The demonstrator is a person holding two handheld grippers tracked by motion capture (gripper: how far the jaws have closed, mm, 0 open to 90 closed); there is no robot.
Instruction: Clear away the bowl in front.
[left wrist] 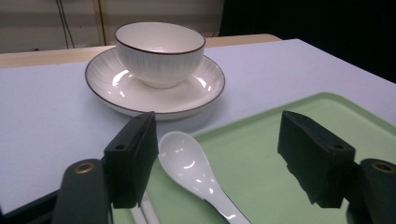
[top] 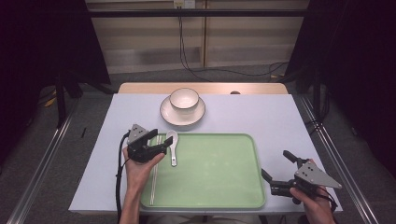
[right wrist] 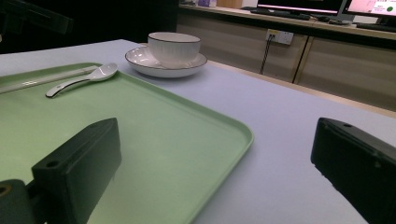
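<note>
A white ceramic spoon (top: 172,144) lies at the far left of the green tray (top: 215,172), bowl end pointing away, beside a pair of pale chopsticks (top: 154,182). My left gripper (top: 159,141) hovers open just over the spoon and the chopsticks' far ends. In the left gripper view the spoon (left wrist: 187,163) lies between the jaws of the left gripper (left wrist: 219,149), nearer the left one, untouched. My right gripper (top: 278,165) is open at the tray's right edge. In its own view the right gripper (right wrist: 217,163) straddles the tray's corner (right wrist: 233,135) with nothing held.
A white bowl (top: 184,99) stands on a dark-rimmed saucer (top: 164,112) just beyond the tray, on the pale blue table (top: 261,116). The table's wooden far edge (top: 140,87) and metal rails frame the space. Cables hang at the back.
</note>
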